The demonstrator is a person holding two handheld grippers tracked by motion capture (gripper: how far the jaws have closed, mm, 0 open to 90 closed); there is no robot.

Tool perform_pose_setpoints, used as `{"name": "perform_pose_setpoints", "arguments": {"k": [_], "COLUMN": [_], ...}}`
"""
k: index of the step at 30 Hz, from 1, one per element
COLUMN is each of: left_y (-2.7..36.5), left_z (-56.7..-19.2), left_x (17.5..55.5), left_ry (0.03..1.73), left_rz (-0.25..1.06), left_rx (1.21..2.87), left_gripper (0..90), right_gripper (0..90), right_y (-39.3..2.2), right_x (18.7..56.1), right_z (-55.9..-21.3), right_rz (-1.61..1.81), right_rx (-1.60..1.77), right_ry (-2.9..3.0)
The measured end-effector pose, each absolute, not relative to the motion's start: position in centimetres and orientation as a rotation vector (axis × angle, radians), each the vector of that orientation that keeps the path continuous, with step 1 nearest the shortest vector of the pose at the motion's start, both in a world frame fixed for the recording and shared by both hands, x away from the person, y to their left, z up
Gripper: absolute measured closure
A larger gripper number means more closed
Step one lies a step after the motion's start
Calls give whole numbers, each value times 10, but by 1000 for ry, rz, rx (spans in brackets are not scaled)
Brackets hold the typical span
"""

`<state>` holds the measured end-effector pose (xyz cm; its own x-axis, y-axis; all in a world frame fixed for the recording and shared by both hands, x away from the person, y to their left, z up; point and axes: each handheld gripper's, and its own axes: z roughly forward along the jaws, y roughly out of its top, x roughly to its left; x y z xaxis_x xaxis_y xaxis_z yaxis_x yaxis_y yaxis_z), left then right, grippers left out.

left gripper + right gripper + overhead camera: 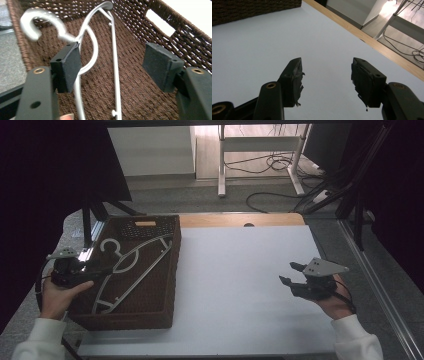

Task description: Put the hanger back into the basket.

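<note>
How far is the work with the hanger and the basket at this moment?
Done, it seems: the silver hanger lies inside the brown woven basket. In hand: the left gripper is open above it, pads off the metal. The right gripper is open over the bare white table. Left: probably only drawing the left hand out.

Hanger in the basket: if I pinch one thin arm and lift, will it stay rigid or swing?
The hanger looks like thin silvery metal, so probably stiff and light. Its smooth, narrow rod may slip or pivot between flat pads. The hook could catch the basket weave.
</note>
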<state>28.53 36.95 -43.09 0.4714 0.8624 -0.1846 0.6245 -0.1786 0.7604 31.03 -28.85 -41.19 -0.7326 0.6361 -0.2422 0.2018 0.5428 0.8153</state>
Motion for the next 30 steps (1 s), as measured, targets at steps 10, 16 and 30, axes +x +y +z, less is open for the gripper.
{"name": "perform_pose_setpoints", "arguments": {"k": [10,16,30], "left_y": [356,348,299], "left_z": [-417,-414,-419], "left_x": [280,277,267], "left_ry": [1208,1185,1127], "left_rz": [387,377,318], "left_rx": [1891,1864,1866], "left_gripper": [235,232,217], "right_gripper": [413,387,326], "right_y": [-289,-287,-291], "right_x": [314,316,320], "right_z": [-413,-420,-422], "right_rz": [1114,1110,1129], "right_rx": [680,690,865], "right_ry": [2265,2296,2295]}}
